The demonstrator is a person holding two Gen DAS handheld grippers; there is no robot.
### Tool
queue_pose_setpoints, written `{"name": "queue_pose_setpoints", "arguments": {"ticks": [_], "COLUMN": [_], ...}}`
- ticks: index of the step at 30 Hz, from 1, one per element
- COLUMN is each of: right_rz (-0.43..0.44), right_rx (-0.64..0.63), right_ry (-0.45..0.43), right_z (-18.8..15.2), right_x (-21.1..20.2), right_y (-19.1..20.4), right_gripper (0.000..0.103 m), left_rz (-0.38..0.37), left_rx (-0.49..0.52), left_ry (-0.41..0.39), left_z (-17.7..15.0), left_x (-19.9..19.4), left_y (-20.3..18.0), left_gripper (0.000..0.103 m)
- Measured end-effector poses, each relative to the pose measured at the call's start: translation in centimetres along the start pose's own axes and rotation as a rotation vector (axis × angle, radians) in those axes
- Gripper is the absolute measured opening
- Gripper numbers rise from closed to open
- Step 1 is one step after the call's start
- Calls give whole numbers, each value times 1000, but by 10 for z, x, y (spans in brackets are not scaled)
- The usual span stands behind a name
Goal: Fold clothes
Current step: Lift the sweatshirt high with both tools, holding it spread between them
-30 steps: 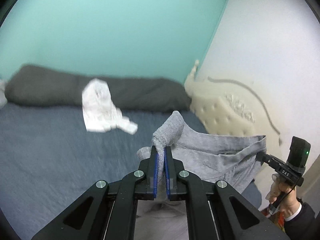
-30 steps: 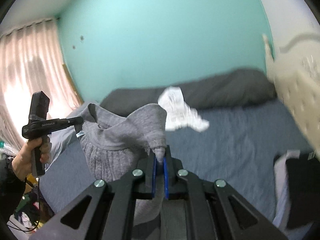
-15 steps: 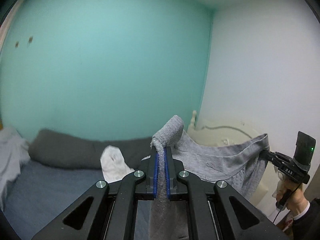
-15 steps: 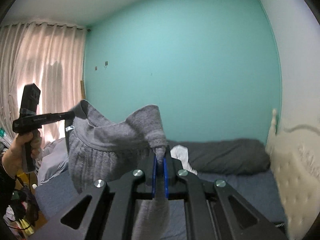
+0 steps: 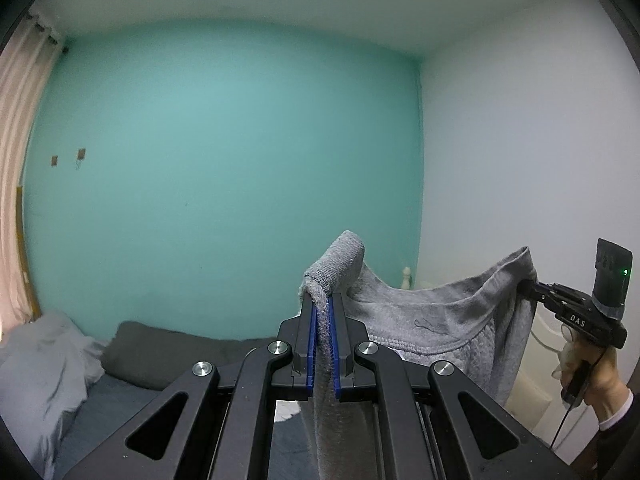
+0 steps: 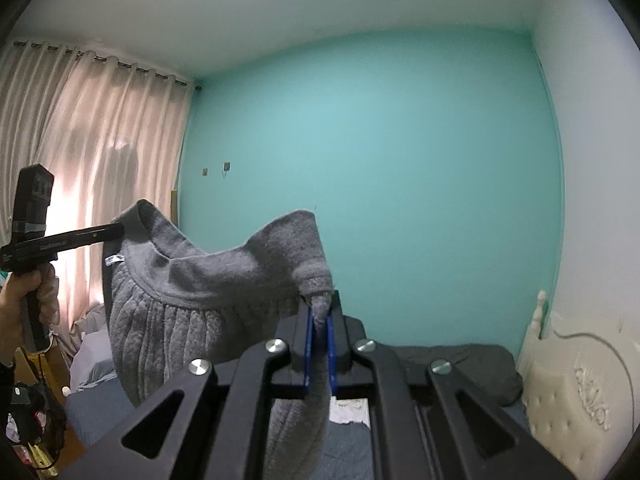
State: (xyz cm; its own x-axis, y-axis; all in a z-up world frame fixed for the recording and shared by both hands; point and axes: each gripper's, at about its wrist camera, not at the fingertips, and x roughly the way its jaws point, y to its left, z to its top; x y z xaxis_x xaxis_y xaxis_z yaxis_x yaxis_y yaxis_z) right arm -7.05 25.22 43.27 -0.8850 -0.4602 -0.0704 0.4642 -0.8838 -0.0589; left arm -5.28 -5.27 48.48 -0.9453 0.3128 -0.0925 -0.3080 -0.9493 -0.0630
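Observation:
A grey sweatshirt (image 5: 432, 320) hangs in the air, stretched between both grippers high over the bed. My left gripper (image 5: 323, 312) is shut on one end of its ribbed edge, which sticks up above the blue pads. In the left wrist view the right gripper (image 5: 532, 286) pinches the other end at far right, a hand below it. My right gripper (image 6: 319, 320) is shut on the grey sweatshirt (image 6: 192, 280) too. The left gripper (image 6: 118, 232) appears at left in that view, clamped on the collar edge. The cloth droops between them and falls below both cameras.
A blue bed (image 6: 352, 440) lies below with a dark grey pillow (image 5: 160, 352) against the teal wall, a white garment (image 6: 352, 410) on the sheet and a pale crumpled duvet (image 5: 40, 368) at left. A cream tufted headboard (image 6: 576, 384) stands at right; curtains (image 6: 100, 152) hang at left.
Both grippers have risen a long way with the sweatshirt held between them; the bed and the white garment have dropped to the bottom of both views, and wall and ceiling fill the frames.

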Motion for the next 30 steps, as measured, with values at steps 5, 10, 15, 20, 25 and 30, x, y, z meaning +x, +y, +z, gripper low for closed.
{"name": "queue_pose_setpoints", "arguments": {"ticks": [5, 10, 15, 20, 25, 30], "right_rz": [-6, -16, -10, 7, 47, 80], "right_rx": [-31, -66, -75, -66, -10, 60], "right_ry": [-32, -71, -101, -57, 16, 110], "right_z": [35, 64, 88, 75, 29, -36], "right_x": [-5, -14, -28, -23, 1, 31], "right_y": [21, 43, 56, 63, 56, 34], "right_gripper": [5, 5, 5, 5, 5, 5], "left_rz": [34, 60, 73, 68, 64, 61], "left_rx": [24, 57, 65, 44, 16, -15], "left_ry": [-35, -92, -110, -64, 17, 120], "left_z": [27, 58, 65, 39, -12, -79], "left_x": [-30, -62, -73, -62, -33, 3], "left_y": [-1, -11, -17, -15, 0, 17], "left_gripper": [6, 6, 6, 6, 6, 6]}}
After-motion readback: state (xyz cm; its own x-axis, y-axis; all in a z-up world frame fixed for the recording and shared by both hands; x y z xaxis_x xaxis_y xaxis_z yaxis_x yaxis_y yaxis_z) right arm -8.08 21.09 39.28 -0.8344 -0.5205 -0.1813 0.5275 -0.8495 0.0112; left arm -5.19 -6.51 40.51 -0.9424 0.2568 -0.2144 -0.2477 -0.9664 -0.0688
